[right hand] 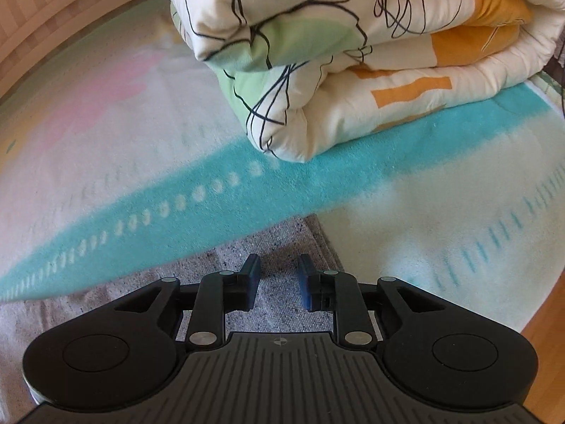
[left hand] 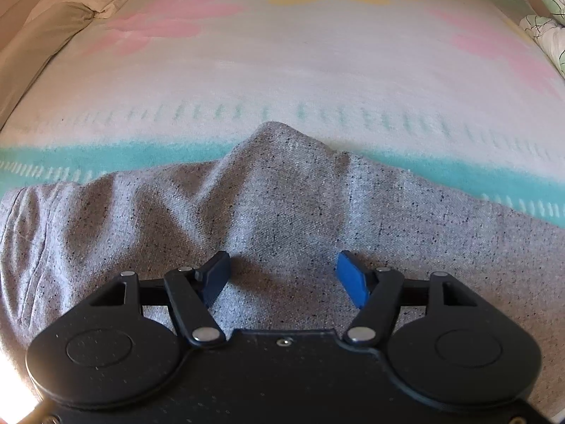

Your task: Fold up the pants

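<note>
Grey speckled pants lie on a flowered blanket and fill the lower half of the left wrist view, with a raised fold peaking at the middle. My left gripper is open just above the cloth, its blue pads spread wide and holding nothing. In the right wrist view a corner of the pants lies flat on the blanket. My right gripper hovers over that corner, its jaws parted by a narrow gap, with nothing between them.
The blanket is pale with pink and yellow flowers and a turquoise band. A folded white quilt with green and orange patches lies close ahead of the right gripper. Beige pillows lie far left. Wooden floor shows at right.
</note>
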Available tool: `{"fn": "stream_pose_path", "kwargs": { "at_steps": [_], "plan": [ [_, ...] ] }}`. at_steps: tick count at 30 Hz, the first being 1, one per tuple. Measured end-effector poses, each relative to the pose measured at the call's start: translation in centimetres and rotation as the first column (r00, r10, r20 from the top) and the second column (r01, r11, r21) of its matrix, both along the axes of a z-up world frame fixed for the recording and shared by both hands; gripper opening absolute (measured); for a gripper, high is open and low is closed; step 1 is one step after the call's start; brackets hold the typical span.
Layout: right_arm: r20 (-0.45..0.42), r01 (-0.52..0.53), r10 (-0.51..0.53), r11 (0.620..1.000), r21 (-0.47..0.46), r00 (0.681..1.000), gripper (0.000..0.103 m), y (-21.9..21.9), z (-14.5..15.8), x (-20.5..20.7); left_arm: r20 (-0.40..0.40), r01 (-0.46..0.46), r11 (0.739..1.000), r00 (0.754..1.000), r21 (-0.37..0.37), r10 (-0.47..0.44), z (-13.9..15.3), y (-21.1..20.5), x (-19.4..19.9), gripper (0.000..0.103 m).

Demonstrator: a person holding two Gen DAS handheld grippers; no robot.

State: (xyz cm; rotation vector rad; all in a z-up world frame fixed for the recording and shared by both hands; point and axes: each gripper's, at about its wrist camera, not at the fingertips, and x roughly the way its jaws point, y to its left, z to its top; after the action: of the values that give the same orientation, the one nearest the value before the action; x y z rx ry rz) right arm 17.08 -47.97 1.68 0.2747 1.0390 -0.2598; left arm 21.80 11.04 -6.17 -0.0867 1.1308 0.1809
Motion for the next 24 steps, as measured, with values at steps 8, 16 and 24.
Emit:
{"fn": "stream_pose_path", "kwargs": {
  "at_steps": [8, 16, 24],
  "plan": [
    [-0.049, -0.022, 0.019, 0.997, -0.070, 0.999, 0.004, 0.5, -0.5, 0.5, 0.088, 0.032, 0.999, 0.996, 0.008, -0.033, 1.3, -1.0, -0.1, 0.065],
    [-0.059, -0.060, 0.052, 0.988, -0.146, 0.997, 0.005, 1.4, -0.7, 0.7, 0.135, 0.065, 0.997, 0.989, -0.050, -0.058, 1.2, -3.7, 2.8, 0.066],
    [-0.068, -0.089, 0.078, 0.980, -0.180, 0.995, 0.005, 1.8, -0.4, 0.6, 0.109, 0.002, 1.000, 0.994, 0.018, -0.004, -0.6, -2.3, 4.1, 0.073]
  ]
}}
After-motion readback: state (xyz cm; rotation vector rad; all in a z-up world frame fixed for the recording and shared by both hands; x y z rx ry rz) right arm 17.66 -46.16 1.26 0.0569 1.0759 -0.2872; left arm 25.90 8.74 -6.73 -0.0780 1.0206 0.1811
